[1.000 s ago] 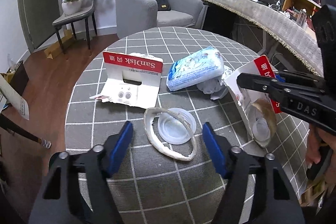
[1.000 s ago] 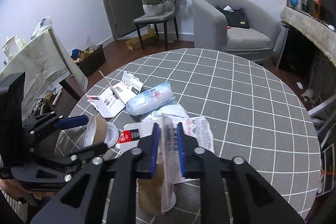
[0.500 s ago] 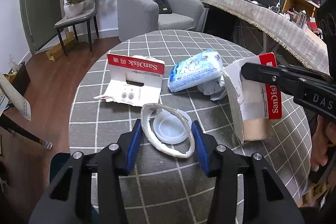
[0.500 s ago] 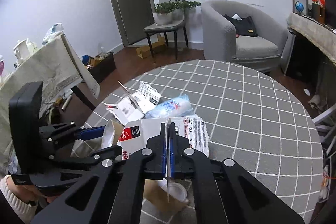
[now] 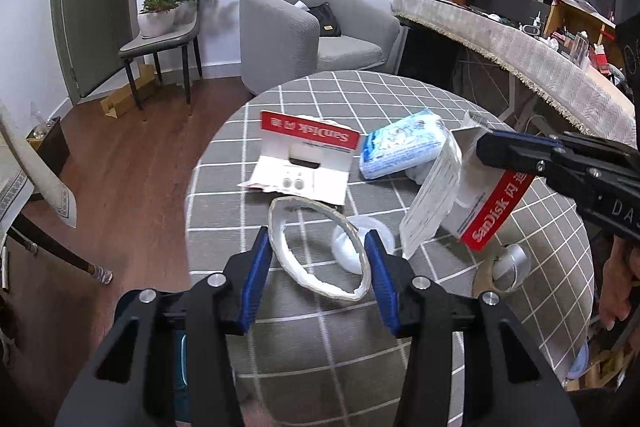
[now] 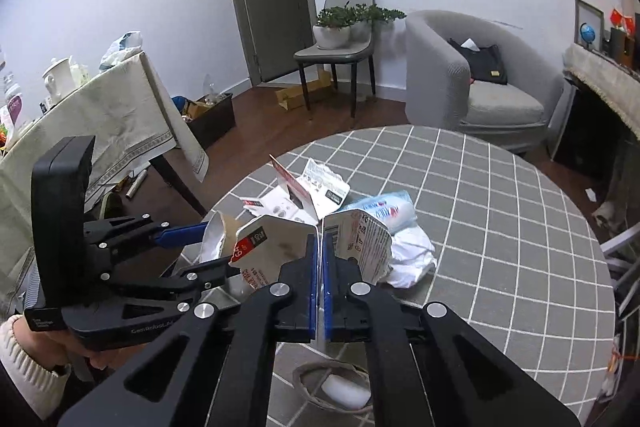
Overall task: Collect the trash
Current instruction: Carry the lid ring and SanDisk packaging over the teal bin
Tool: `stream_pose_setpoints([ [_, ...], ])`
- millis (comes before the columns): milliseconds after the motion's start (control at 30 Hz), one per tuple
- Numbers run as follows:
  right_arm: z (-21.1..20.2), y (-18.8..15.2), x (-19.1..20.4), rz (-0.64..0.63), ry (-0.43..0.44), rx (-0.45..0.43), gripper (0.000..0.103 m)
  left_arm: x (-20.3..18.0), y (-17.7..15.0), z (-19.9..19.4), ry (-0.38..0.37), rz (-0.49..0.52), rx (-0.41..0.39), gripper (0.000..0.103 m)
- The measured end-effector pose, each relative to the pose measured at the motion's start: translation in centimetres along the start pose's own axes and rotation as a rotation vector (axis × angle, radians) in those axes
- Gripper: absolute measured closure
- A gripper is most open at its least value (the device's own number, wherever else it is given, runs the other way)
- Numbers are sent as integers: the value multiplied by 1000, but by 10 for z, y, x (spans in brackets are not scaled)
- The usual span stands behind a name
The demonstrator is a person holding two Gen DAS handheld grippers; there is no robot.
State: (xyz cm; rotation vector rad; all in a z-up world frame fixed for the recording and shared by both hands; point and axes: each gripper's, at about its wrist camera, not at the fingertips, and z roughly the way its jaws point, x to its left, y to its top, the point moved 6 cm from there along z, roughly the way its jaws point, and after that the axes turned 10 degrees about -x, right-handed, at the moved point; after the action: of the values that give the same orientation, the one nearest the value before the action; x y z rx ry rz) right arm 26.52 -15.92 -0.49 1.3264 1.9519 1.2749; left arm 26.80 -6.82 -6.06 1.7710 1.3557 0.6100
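Observation:
My left gripper (image 5: 318, 267) is shut on a torn white paper ring (image 5: 288, 255), squeezed into an oval between the blue pads and held just above the grey checked table (image 5: 320, 355). A clear plastic lid (image 5: 374, 231) lies under it. My right gripper (image 6: 320, 247) is shut on a folded red-and-white SanDisk card pack (image 6: 276, 239), lifted off the cloth. The same pack (image 5: 480, 203) hangs from the right gripper (image 5: 480, 147) in the left wrist view. From the right wrist view the left gripper (image 6: 196, 251) shows at the left with the ring (image 6: 212, 239).
A second SanDisk pack (image 5: 304, 163), a blue tissue packet (image 5: 400, 147) and crumpled white tissue (image 6: 408, 255) lie mid-table. A short round cup piece (image 5: 508, 267) sits near the right gripper. A grey armchair (image 5: 300, 35) and a chair with a plant (image 5: 168, 27) stand behind.
The left jaws closed onto the paper ring and raised it off the lid. The right jaws shut on the card pack and lifted it, uncovering the cup piece beneath.

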Motion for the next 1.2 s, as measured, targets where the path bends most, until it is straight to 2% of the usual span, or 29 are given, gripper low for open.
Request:
stream_pose_setpoints([
  [667, 23, 27, 53, -31, 25, -57, 101, 68, -9, -33, 61, -50, -24, 54],
  [1200, 53, 39, 119, -63, 103, -53, 101, 139, -51, -42, 130, -95, 54, 54],
])
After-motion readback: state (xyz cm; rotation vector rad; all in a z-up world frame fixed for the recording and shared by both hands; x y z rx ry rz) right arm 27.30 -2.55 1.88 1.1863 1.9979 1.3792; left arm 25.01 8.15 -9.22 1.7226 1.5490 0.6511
